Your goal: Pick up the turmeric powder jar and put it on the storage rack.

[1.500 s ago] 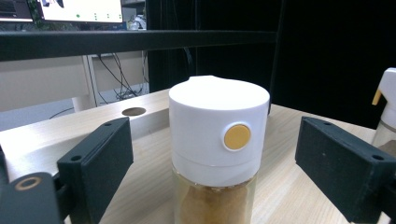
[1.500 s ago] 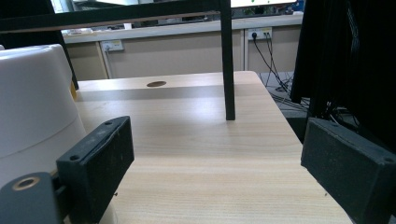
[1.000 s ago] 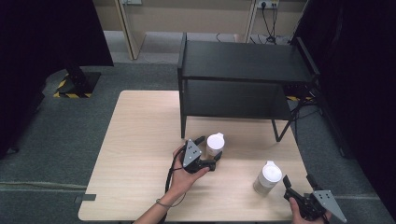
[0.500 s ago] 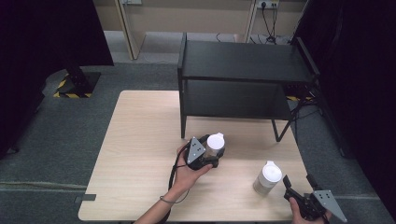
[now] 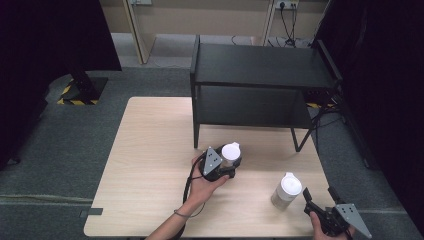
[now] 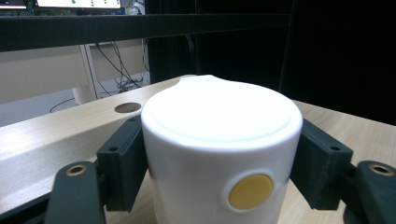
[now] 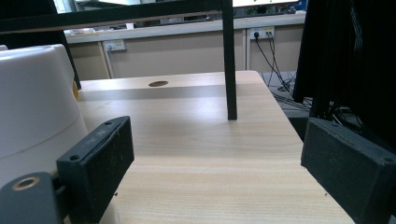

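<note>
A white lidded cup [image 5: 231, 151] with a yellow dot [image 6: 250, 191] stands on the table in front of the black rack. My left gripper [image 5: 226, 167] is shut on it, one black jaw pressed to each side of the cup [image 6: 219, 140]. A second white lidded cup [image 5: 286, 189] stands near the table's front right. My right gripper [image 5: 319, 196] sits just right of it at the table's front corner, open, with bare tabletop between its jaws [image 7: 215, 158]. That cup [image 7: 32, 102] lies outside its left jaw.
A black two-level rack [image 5: 260, 82] stands at the back right of the wooden table [image 5: 150, 150]; one of its legs [image 7: 229, 60] rises ahead of my right gripper. A round hole [image 7: 158, 84] is set in the tabletop. Grey floor surrounds the table.
My left gripper has edged slightly right and forward around the first cup. The right gripper and second cup have stayed in place.
</note>
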`<state>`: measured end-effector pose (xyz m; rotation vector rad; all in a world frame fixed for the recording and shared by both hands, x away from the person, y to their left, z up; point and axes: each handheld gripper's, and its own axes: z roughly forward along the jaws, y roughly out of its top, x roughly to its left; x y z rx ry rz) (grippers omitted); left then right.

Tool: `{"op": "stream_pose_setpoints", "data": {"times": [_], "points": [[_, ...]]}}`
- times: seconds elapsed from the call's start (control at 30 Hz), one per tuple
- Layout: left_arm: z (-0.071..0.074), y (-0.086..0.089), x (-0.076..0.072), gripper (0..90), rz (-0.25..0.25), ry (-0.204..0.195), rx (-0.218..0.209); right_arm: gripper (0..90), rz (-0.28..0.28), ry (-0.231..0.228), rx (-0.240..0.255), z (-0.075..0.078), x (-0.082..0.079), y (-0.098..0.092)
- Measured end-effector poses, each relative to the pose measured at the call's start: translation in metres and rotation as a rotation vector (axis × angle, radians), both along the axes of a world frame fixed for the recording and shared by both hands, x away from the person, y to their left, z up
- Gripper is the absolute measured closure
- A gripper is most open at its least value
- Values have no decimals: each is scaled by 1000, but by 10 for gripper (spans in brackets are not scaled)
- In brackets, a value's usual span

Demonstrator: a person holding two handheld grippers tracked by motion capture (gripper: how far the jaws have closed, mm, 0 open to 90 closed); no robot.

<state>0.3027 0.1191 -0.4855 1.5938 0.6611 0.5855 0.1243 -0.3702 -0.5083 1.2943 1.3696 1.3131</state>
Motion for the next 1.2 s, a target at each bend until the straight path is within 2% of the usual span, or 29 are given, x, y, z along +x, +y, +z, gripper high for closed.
{"op": "stream_pose_setpoints", "data": {"times": [0.47, 0.73, 0.97, 1.2], "points": [[-2, 1, 0, 305, -2, -1, -12, 98, 2, -1, 0, 0, 0, 0], [-1, 3, -1, 306, 10, 12, -27, 98, 3, -1, -1, 0, 0, 0], [5, 10, -9, 306, 25, -19, -58, 98, 4, 0, -3, 0, 0, 0], [17, 21, -17, 306, 47, -58, -90, 97, 1, -1, -2, 0, 0, 0]]}}
